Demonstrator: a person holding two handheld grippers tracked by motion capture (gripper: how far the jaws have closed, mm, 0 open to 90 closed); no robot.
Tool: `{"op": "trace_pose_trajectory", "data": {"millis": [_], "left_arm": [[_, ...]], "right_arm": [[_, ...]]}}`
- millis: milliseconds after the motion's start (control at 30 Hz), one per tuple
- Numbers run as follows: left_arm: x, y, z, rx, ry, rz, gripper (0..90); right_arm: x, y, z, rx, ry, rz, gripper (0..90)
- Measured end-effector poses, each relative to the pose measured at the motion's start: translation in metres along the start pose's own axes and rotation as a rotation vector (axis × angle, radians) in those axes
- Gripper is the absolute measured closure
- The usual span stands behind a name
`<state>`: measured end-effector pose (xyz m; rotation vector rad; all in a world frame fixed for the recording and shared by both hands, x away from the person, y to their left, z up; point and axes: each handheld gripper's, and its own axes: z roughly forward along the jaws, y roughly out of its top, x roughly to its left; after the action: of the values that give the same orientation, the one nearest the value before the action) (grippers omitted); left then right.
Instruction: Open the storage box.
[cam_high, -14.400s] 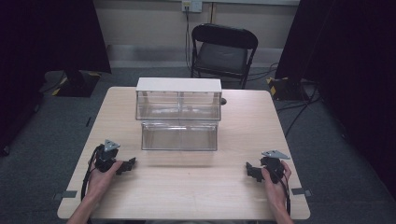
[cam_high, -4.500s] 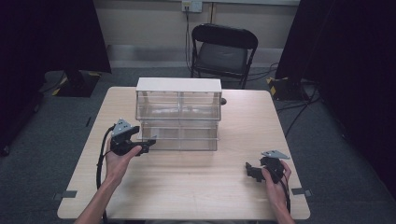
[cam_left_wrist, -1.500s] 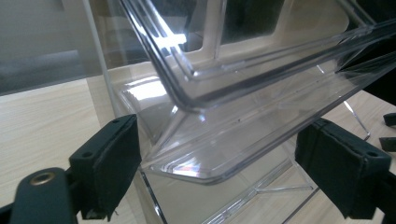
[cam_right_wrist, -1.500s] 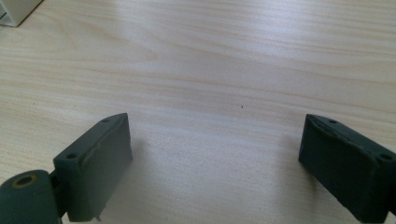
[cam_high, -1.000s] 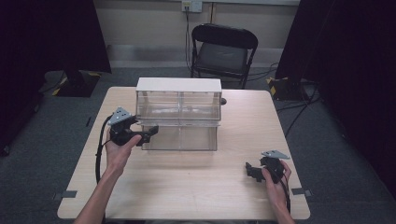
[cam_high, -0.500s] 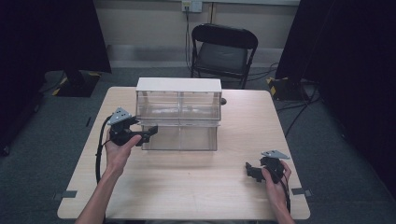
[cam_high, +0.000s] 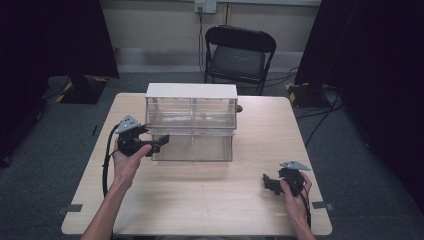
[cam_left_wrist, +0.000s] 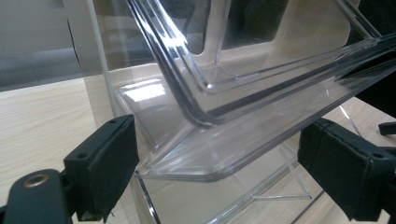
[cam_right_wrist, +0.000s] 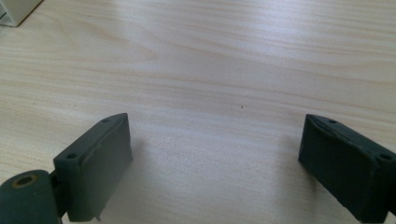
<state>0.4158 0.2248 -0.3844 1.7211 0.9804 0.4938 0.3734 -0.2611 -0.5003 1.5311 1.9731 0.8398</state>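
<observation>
From above, a clear organizer (cam_high: 191, 120) with a white top stands at the centre of the wooden tabletop (cam_high: 200, 200), one clear drawer (cam_high: 192, 147) pulled out toward the lower frame. The left claw (cam_high: 160, 141), left of centre, sits at the drawer's left front corner; the right claw (cam_high: 270, 183) rests on bare wood at lower right, well apart from the organizer.

The left gripper view brings what the overhead cannot: the jaws are spread wide, the drawer's (cam_left_wrist: 243, 140) rounded corner lies between them, and whether either pad touches it cannot be told.

The right gripper view shows its jaws likewise spread over bare wood.
</observation>
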Motion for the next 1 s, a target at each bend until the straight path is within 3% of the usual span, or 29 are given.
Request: {"op": "trace_pose_trajectory", "data": {"millis": [1000], "left_arm": [[0.0007, -0.0006, 0.0010, 0.008, 0.002, -0.006, 13.0]], "right_arm": [[0.0001, 0.0000, 0.0001, 0.000, -0.001, 0.001, 8.7]]}}
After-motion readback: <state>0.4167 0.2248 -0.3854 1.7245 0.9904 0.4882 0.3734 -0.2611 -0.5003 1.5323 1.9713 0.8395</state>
